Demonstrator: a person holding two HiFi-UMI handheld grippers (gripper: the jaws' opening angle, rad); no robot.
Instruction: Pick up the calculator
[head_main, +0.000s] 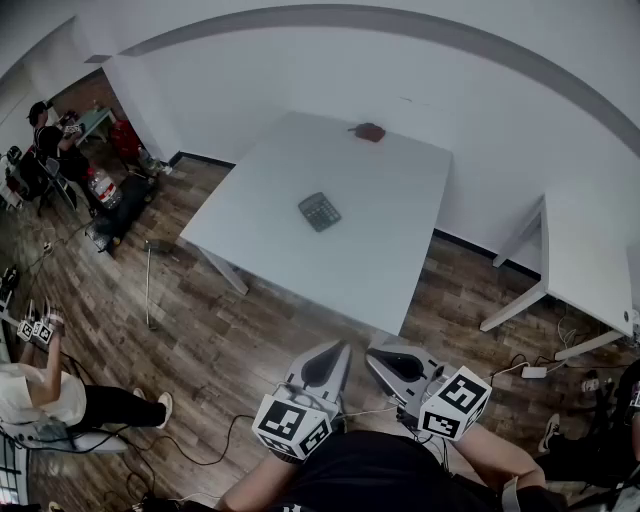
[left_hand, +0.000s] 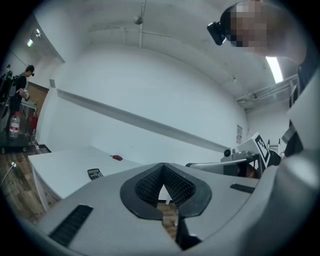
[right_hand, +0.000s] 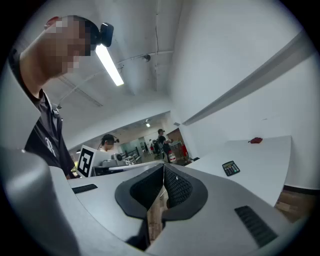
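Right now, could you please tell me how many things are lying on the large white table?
2: the calculator near the table's middle, a small red object at its far edge by the wall.

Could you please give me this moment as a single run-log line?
phase: pre-reach | calculator: flat on table, untouched | left gripper: shut, empty | right gripper: shut, empty | both short of table

calculator (head_main: 319, 211): mid white table (head_main: 290, 160) | left tongs (head_main: 341, 349), right tongs (head_main: 374, 354): side by side, short of table
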